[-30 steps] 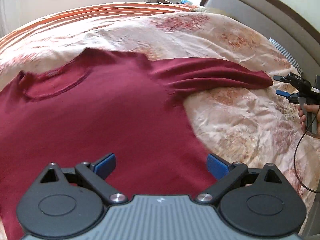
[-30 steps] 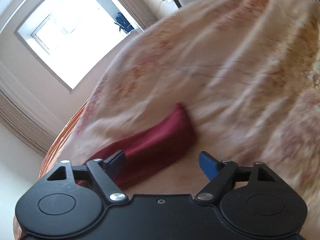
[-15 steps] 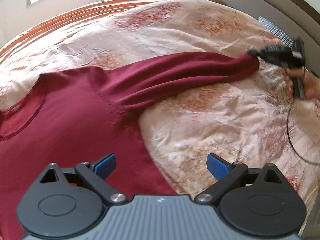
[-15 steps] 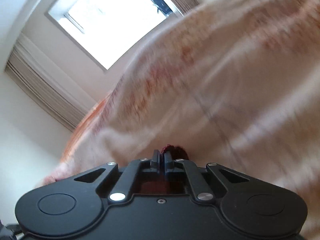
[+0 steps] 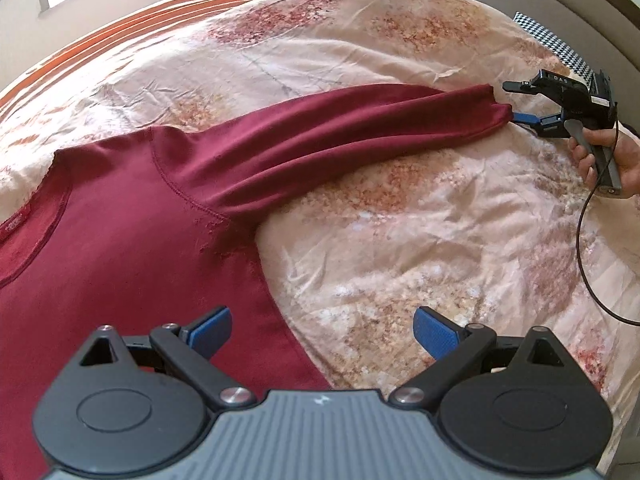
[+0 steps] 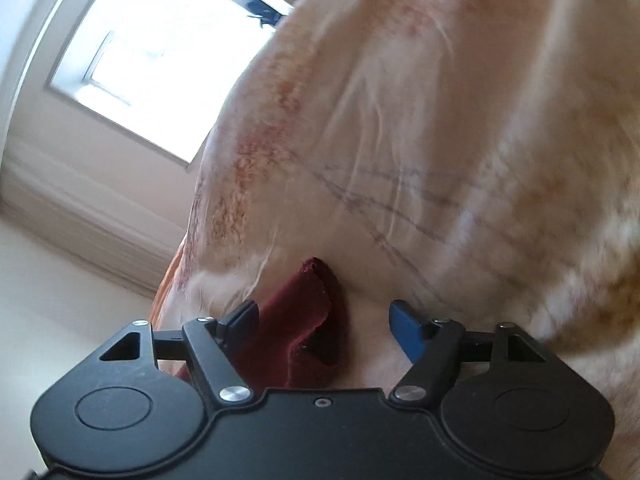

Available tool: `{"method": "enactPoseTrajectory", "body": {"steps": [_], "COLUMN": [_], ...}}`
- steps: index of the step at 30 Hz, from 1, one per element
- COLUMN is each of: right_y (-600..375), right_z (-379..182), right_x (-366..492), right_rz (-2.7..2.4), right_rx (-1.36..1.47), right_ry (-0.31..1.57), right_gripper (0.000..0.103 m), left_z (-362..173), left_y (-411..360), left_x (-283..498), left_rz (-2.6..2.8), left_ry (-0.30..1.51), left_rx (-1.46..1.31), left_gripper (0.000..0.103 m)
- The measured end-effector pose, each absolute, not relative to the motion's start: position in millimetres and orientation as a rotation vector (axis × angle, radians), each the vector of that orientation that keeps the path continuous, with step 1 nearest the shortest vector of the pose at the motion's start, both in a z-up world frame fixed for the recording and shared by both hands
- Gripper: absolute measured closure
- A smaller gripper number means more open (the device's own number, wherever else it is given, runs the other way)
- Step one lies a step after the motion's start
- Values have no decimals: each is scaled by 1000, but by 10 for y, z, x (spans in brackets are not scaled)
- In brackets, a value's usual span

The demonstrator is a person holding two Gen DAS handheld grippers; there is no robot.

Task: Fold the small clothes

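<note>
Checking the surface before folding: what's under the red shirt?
The floral bedspread lies under the red shirt; whatever is beneath the covered part stays hidden.

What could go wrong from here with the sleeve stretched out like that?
1. The right gripper has just opened; the cuff sits loose between its jaws, so pulling away could snag and drag it.
2. The sleeve still has long creases, which a fold might trap.
3. The left gripper hangs open over the shirt's side edge; a grab there may catch the bedspread too.
</note>
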State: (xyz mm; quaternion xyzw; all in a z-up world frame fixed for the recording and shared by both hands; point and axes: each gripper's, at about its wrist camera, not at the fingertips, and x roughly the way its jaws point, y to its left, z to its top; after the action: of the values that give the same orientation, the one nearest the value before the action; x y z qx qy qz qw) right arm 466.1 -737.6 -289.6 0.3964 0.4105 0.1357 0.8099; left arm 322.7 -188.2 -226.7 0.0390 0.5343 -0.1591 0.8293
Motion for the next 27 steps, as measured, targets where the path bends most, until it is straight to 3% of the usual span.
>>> {"method": "enactPoseTrajectory", "body": {"steps": [2,5,6,7,9,17,27], "right_y": [-7360,-7213,-7207,-7214,-7241,-7004,-5368], "right_z": [-2919,-2874,-2892,-2913,-2993,-2440,-1785], "right_x": [4662,4695,4698,4709,4704,4319,4122], "right_rz": [287,290,285,274,238,326,614], "right_rx": [886,846,856,883,946,897,791], "right_ry": [889,926,933,934,938,810,838], "right_gripper": [29,37,47,68,96,98,98], "left_z": [-2257,-2249,-2247,-2245,-2230,-2255,-2543], "left_y": [-1868,-1840,-1828,-1813,-1778,-1419,-609], "left_x": [3233,3261,3272,3280,3296,3595,4283], "left_rz": [-333,-323,-318,-314,-304,-250,-44], "left_ry": [1130,1127,1127,1127,1119,1039,1017], "left_rx": [77,72,69,66,58,-3,-432], "left_gripper": [3,3,3,3,3,3,4]}}
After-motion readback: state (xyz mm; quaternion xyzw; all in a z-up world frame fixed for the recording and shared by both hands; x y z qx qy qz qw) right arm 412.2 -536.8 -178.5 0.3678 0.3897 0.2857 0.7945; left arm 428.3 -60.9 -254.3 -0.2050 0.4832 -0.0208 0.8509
